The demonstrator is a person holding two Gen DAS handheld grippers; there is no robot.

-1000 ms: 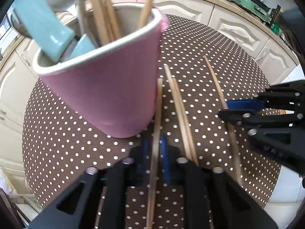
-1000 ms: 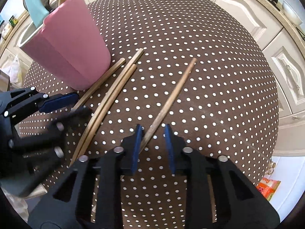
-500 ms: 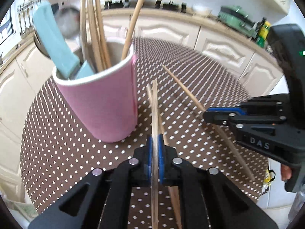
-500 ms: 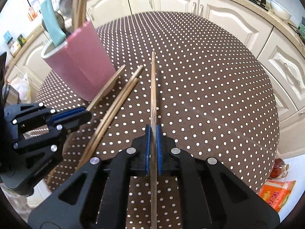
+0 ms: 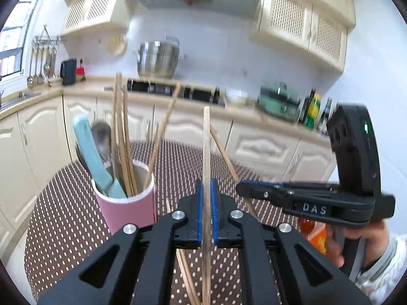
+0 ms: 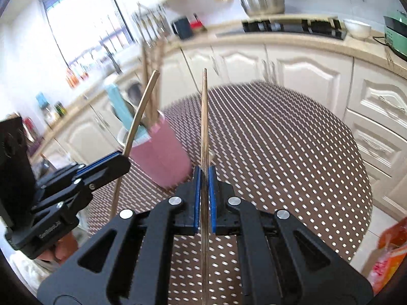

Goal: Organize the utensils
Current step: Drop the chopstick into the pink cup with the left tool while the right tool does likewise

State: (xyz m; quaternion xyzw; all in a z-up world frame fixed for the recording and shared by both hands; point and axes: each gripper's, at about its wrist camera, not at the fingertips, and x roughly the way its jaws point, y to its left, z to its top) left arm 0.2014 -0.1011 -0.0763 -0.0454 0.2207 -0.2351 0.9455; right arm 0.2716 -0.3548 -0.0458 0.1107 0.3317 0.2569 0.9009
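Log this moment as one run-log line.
left gripper: shut on chopstick | right gripper: shut on second chopstick | pink cup: upright on dotted table, holds utensils | two chopsticks: on table

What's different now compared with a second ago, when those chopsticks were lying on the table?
Both grippers closed their jaws, each on one chopstick, and lifted it off the table: the left gripper holds one chopstick, the right gripper another. Both sticks now tilt upward. The pink cup stayed put, and two chopsticks stayed lying on the table.
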